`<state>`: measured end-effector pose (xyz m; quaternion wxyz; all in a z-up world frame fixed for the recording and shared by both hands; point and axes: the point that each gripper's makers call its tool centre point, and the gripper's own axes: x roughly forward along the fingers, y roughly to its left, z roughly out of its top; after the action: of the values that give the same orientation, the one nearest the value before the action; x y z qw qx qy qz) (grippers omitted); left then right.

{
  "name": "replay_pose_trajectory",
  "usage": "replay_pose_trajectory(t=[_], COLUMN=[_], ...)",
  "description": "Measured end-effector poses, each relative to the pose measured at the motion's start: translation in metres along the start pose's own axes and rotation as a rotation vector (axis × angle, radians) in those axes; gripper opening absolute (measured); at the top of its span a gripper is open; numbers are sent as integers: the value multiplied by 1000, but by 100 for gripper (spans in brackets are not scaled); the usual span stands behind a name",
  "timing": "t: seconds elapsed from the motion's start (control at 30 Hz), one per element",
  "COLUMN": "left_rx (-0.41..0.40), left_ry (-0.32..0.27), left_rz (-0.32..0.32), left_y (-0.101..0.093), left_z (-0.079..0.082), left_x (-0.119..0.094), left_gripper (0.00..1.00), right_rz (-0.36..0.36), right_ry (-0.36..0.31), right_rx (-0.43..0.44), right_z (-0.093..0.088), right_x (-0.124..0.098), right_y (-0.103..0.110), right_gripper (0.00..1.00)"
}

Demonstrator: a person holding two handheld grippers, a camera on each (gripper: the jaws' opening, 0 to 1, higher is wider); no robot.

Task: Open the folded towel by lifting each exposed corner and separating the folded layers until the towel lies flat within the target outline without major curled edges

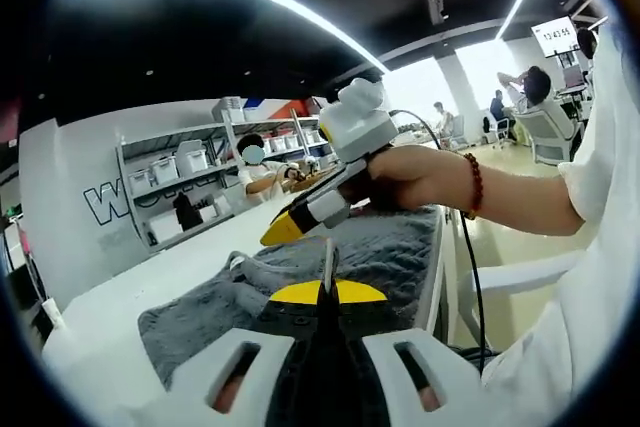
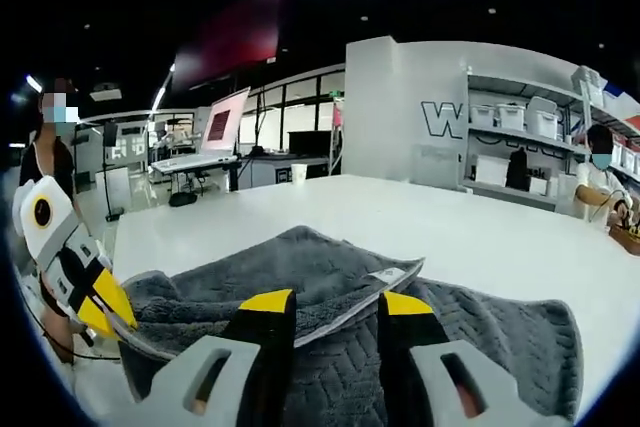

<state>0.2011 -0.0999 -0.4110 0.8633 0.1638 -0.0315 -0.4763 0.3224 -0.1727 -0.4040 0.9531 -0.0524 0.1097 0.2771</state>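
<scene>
The grey towel [image 2: 400, 347] lies on the white table [image 2: 400, 217], part opened — one layer with a small label at its corner is raised off the rest, so the unfolding looks to me perhaps halfway, with flattening left to do and no target outline I can make out. The left gripper [image 1: 328, 282] has its jaws closed on a towel edge, lifting it. The right gripper [image 2: 335, 302] stands with jaws apart, gripping nothing — poised over the folded layer.
</scene>
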Motion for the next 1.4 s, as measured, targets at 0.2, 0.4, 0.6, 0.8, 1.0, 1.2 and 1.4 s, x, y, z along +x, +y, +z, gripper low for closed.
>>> replay_pose_trajectory(t=[0.2,0.4,0.6,0.8,1.0,1.2,1.4], left_rx=[-13,-17,-20,-21,-16,-28,-30], left_ry=[-3,-4,-8,-4,17,10,21], left_rz=[-6,-13,-10,2,10,2,6], left_y=[1,0,3,7,7,7,9], left_z=[-1,-1,-1,-3,-9,-10,-15], left_x=[1,2,0,-2,-2,-4,-6], left_gripper=[2,2,2,2,2,2,2], right_rz=[-4,-13,-32,-46,-65,-82,-76], right_ry=[6,14,32,52,76,78,91], right_rx=[-3,-4,-23,-30,-31,-18,-7], right_z=[4,8,6,6,1,1,-1], right_x=[3,7,12,19,24,27,35], right_y=[-3,-7,-13,-20,-30,-37,-41], right_gripper=[28,28,28,28,28,28,28])
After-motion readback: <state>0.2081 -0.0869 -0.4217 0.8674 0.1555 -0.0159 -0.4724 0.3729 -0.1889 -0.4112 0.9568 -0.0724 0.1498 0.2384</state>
